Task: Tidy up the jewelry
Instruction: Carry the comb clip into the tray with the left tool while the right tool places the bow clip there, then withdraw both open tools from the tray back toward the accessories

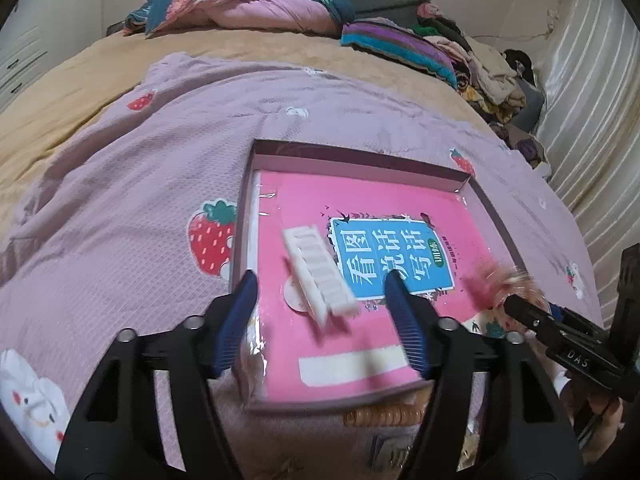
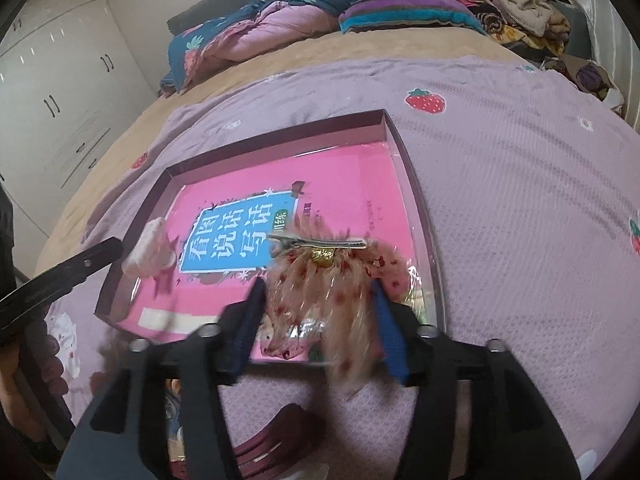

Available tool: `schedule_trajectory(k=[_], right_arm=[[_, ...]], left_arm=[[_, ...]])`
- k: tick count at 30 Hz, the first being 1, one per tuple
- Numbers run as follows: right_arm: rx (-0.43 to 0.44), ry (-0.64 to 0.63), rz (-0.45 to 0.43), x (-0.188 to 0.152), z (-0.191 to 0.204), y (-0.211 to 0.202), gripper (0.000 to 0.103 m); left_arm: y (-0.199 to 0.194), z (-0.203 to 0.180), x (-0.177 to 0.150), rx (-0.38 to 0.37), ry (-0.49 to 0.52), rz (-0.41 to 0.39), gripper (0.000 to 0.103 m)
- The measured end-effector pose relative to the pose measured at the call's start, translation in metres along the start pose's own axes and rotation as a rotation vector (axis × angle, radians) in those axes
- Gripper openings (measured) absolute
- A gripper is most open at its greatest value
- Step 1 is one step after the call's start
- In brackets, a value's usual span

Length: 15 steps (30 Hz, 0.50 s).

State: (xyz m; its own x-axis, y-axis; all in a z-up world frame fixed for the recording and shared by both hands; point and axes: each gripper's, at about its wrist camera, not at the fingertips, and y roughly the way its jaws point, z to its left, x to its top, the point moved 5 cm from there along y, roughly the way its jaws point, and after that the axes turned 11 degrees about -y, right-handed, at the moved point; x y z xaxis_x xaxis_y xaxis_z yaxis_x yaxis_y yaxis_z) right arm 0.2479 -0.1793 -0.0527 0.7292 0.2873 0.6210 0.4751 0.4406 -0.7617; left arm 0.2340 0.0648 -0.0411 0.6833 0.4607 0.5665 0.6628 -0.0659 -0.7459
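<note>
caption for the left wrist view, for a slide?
Open left gripper over a white comb clip blurred above the pink book in the shallow box.

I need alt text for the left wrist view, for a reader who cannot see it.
A white hair clip, blurred, lies between the open blue fingers of the left tool, untouched, on a pink book inside a shallow box on a lilac strawberry-print bedspread. The right tool enters at right beside a blurred pink hair ornament.
</note>
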Motion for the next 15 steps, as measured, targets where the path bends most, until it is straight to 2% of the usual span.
schedule_trajectory(k=[2, 4, 6, 10, 15], right_arm=[[0.011, 0.009, -0.005, -0.001, 0.001, -0.004, 0.064], [0.018, 0.021, -0.017, -0.002, 0.001, -0.009, 0.076], [0.023, 0.030, -0.030, -0.004, 0.001, -0.015, 0.082], [0.036, 0.040, -0.059, -0.006, 0.003, -0.034, 0.086], [0.040, 0.033, -0.110, -0.005, 0.008, -0.060, 0.092]], left_arm=[[-0.006, 0.002, -0.001, 0.001, -0.010, -0.008, 0.067], [-0.011, 0.004, -0.003, -0.001, -0.021, -0.010, 0.074], [-0.017, 0.006, -0.004, 0.001, -0.028, -0.014, 0.080], [-0.028, 0.008, -0.007, -0.006, -0.051, -0.019, 0.090], [-0.045, 0.011, -0.009, -0.011, -0.064, -0.034, 0.093]])
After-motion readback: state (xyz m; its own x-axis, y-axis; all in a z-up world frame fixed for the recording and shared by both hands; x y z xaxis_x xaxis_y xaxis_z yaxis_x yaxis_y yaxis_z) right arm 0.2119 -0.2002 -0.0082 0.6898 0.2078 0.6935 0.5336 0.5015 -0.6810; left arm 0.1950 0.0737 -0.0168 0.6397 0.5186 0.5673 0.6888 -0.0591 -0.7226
